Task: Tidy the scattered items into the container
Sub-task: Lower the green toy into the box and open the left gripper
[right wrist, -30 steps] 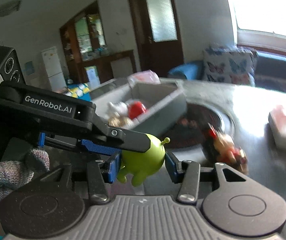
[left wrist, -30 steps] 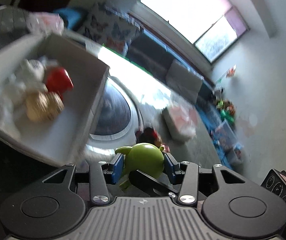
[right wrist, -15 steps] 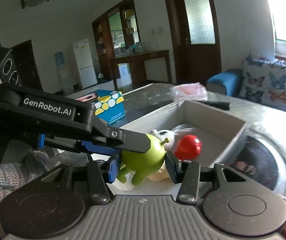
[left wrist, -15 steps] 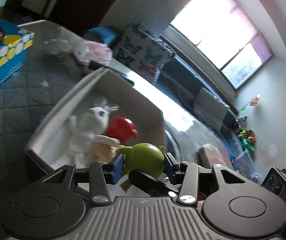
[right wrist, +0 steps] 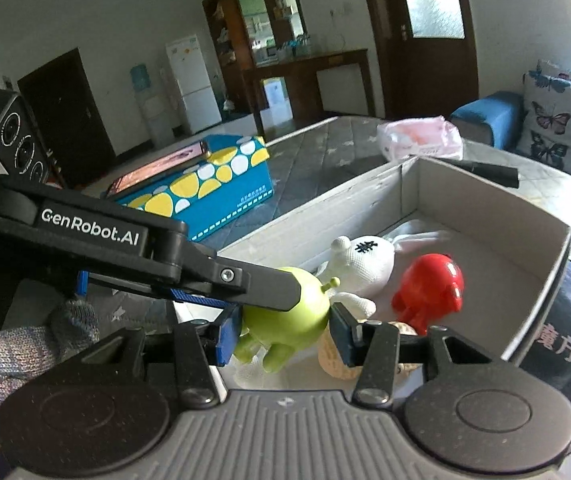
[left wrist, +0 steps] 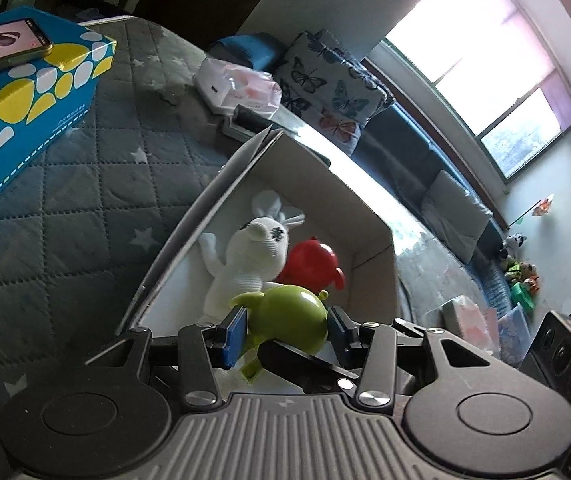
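Note:
A green round toy figure (left wrist: 285,320) (right wrist: 289,324) is pinched from two sides at once. My left gripper (left wrist: 285,330) is shut on it, and my right gripper (right wrist: 283,334) is shut on it too. The left gripper's black finger (right wrist: 245,284) crosses over the toy in the right wrist view. The toy hangs over the near end of an open grey cardboard box (left wrist: 325,184) (right wrist: 325,216). Inside lie a white knitted rabbit (left wrist: 257,248) (right wrist: 365,260), a red toy (left wrist: 309,260) (right wrist: 429,292) and a tan peanut-shaped toy (right wrist: 337,364).
A blue tissue box (left wrist: 25,92) (right wrist: 213,188) with a phone (left wrist: 1,40) on top stands left of the box on grey quilted cloth (left wrist: 65,208). A pink packet (left wrist: 237,88) (right wrist: 421,136) and a black bar (right wrist: 485,170) lie beyond. A gloved hand (right wrist: 17,352) is at left.
Both grippers have swung together with the green toy from over the round dark mat to above the box's near end. Their hold on the toy is unchanged.

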`<state>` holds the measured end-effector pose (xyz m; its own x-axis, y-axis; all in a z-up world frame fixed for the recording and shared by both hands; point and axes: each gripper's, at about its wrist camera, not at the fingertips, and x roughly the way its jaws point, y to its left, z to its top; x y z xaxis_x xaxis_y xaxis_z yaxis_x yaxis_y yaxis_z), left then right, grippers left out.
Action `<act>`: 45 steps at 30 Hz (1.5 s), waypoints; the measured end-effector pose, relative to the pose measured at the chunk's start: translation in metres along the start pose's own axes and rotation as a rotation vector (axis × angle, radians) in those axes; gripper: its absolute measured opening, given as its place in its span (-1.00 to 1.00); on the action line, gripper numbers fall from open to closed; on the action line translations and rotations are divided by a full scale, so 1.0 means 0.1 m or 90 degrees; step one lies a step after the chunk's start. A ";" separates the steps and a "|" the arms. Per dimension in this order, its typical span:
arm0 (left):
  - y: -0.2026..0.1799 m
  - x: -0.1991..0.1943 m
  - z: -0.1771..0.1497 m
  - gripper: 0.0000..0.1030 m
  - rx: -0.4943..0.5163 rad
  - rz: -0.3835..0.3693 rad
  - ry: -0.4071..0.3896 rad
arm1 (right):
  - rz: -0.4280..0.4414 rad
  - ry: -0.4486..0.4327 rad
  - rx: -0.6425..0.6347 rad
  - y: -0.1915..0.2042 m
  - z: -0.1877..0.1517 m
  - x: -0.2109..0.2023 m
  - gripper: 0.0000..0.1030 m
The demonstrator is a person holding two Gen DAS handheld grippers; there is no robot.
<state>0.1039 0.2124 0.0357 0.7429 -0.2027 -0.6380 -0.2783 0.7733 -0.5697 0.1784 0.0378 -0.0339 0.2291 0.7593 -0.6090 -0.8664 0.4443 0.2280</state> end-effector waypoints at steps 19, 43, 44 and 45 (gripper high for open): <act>-0.07 -0.01 -0.01 -0.11 0.049 0.054 0.002 | 0.009 0.067 -0.073 0.09 0.11 0.23 -0.06; -0.05 -0.10 0.00 -0.11 0.044 0.059 -0.015 | 0.009 0.061 -0.046 0.09 0.08 0.18 -0.03; -0.05 -0.10 0.00 -0.11 0.044 0.059 -0.015 | 0.009 0.061 -0.044 0.08 0.08 0.17 -0.03; -0.05 -0.10 0.00 -0.11 0.044 0.058 -0.015 | 0.007 0.060 -0.043 0.08 0.08 0.17 -0.03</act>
<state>0.0978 0.2102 0.0454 0.7308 -0.1154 -0.6728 -0.3041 0.8274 -0.4722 0.1787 0.0580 -0.0363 0.1790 0.7147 -0.6761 -0.8975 0.4001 0.1853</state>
